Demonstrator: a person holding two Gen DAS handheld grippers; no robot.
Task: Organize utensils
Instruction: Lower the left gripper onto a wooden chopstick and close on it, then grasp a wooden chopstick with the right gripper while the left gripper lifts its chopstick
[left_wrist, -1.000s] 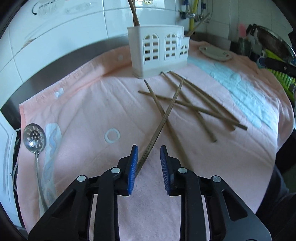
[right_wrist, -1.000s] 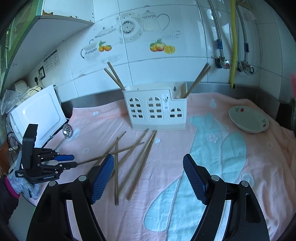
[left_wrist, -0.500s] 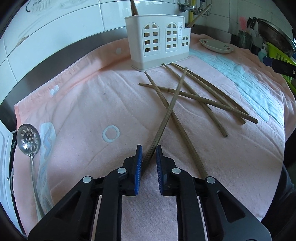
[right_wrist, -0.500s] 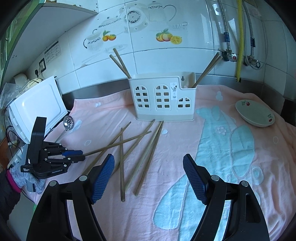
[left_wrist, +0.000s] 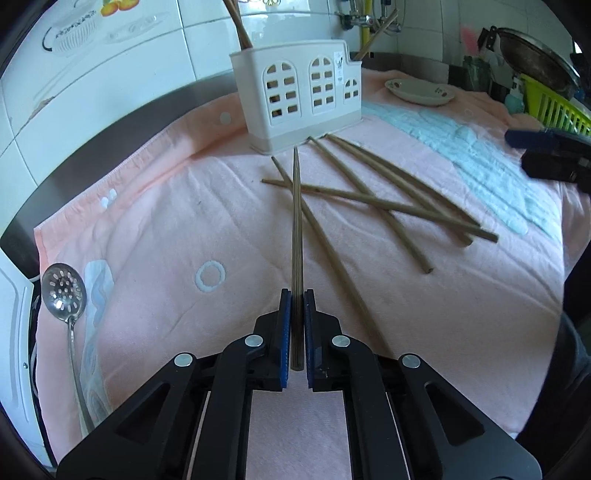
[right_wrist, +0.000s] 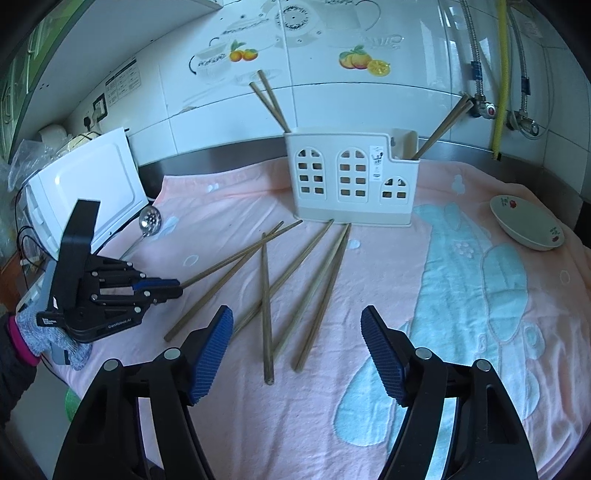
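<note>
Ladle (left_wrist: 63, 291) lies far left on the pink towel (left_wrist: 155, 236), bowl perforated. The left gripper (left_wrist: 296, 295) is clamped on one thin brown chopstick (left_wrist: 296, 236), which points from the near edge toward the white holder (left_wrist: 295, 107) at the far middle. Right of it five loose chopsticks (right_wrist: 317, 284) lie crossed on the towel. The right gripper (right_wrist: 297, 332) has been narrowing, pads apart above them, gripping nothing. A dish (right_wrist: 526, 225) sits far right.
</note>
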